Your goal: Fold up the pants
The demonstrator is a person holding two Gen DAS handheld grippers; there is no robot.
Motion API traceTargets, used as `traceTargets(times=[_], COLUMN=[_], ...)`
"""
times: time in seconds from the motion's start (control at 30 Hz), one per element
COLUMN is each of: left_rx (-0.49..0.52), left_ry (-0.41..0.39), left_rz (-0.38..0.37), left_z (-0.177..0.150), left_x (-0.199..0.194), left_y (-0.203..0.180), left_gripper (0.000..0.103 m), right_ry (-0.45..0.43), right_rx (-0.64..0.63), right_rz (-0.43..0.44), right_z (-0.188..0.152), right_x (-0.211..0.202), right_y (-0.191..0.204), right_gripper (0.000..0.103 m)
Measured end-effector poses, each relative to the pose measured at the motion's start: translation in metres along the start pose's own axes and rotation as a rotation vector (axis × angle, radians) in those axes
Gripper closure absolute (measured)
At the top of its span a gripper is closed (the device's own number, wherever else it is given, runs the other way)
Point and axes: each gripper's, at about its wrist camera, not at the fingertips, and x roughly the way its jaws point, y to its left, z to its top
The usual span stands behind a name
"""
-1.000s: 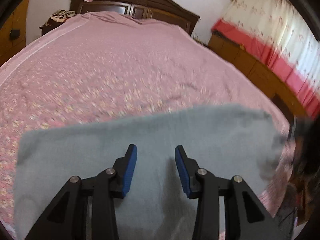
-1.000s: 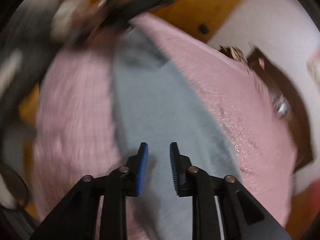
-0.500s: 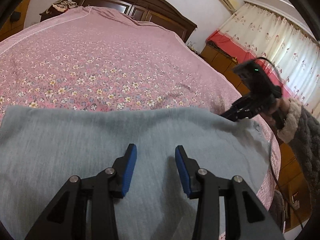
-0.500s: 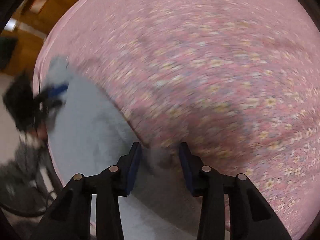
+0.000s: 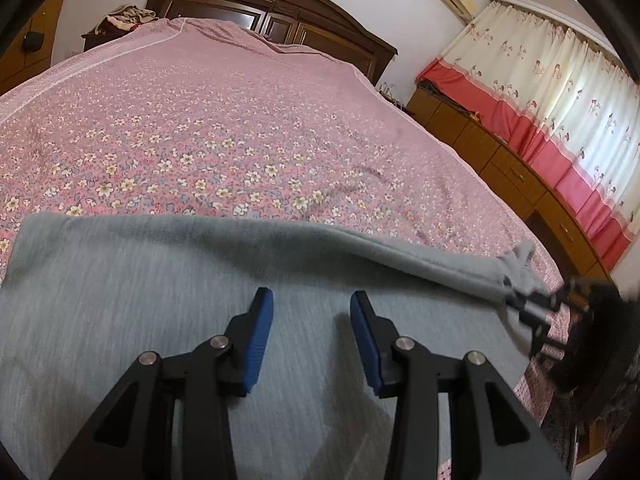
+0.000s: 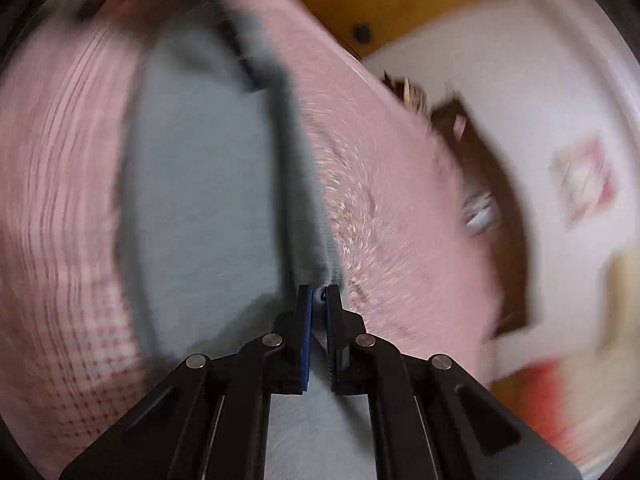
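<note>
Right now the soft grey fleece pants (image 5: 168,280) are spread flat on the near end of the pink bedspread with small flowers (image 5: 240,140). One far corner of the pants is lifted up at the right side. That corner is pinched tight between the blue pads of the right gripper (image 6: 319,300), which is seen blurred in the left view too. The left gripper (image 5: 312,308) is held over the middle of the pants, with its blue pads wide apart and nothing between them. A dark wooden headboard (image 5: 272,4) is seen at the far end, and red and cream curtains (image 5: 560,92) are hung at the right.
</note>
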Motion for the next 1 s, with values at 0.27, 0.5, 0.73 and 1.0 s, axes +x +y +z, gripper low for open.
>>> traceTargets(times=[0.27,0.5,0.73,1.0], left_rx=[-0.005,-0.018,-0.002,-0.107], left_ry=[0.002,-0.026,-0.041,-0.113], left_rz=[-0.006,-0.020,0.012,0.044], left_z=[-0.001,0.001,0.007,0.013], left_x=[0.001,-0.019,-0.038,-0.064], left_y=[0.003,-0.002,0.003,0.039], left_gripper=[0.061,0.061,0.061,0.061], right_ry=[-0.004,0.004,0.103,-0.145], right_rx=[-0.136,-0.141,-0.054,0.459], right_rz=[-0.179,-0.276,0.075,0.677], right_z=[-0.005,0.009,0.016,0.069], right_x=[0.010,0.055,0.130,0.117], right_y=[0.015,-0.041,-0.045,-0.167], right_gripper=[0.096,0.096,0.094,0.045])
